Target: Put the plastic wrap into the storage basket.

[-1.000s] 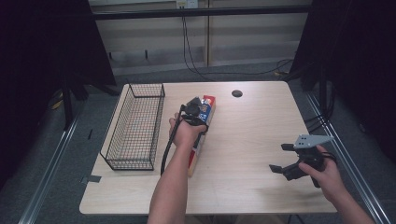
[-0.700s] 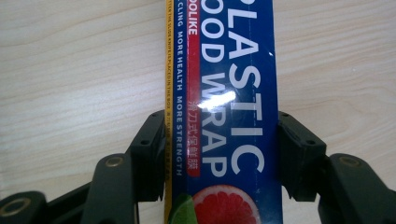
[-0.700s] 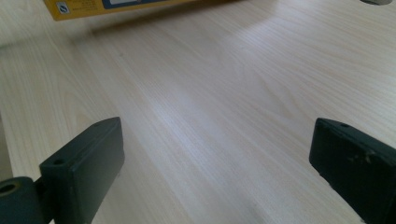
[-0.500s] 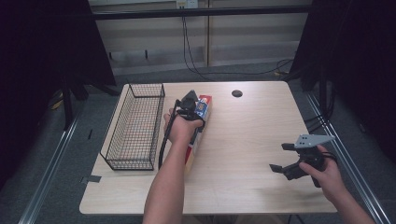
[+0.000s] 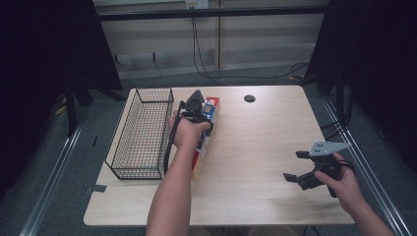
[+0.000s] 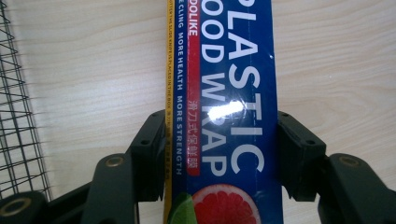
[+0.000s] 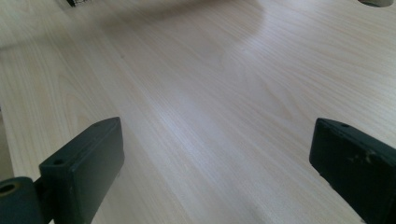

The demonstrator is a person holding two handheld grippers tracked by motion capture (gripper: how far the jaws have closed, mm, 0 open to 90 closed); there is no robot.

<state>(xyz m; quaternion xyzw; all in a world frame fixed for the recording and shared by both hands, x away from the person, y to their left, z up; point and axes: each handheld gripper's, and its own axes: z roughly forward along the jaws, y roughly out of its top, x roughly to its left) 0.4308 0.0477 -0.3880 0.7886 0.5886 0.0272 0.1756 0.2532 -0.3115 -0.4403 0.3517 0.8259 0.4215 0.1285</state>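
Note:
A long blue plastic wrap box lies on the wooden table, right beside a black wire basket. My left gripper sits over the box's far half. In the left gripper view the box runs up the middle and the left gripper has a black pad pressed against each long side, so it is shut on the box. The right gripper rests low near the table's right front, open. Its jaws stand wide apart over bare wood.
The basket's mesh is close on the left of the box. A round cable hole sits at the table's far middle. Dark curtains and metal rails flank the table; cables hang behind it.
My left hand and gripper have slid a little toward the far end of the box and slightly left. The right gripper has stayed where it was.

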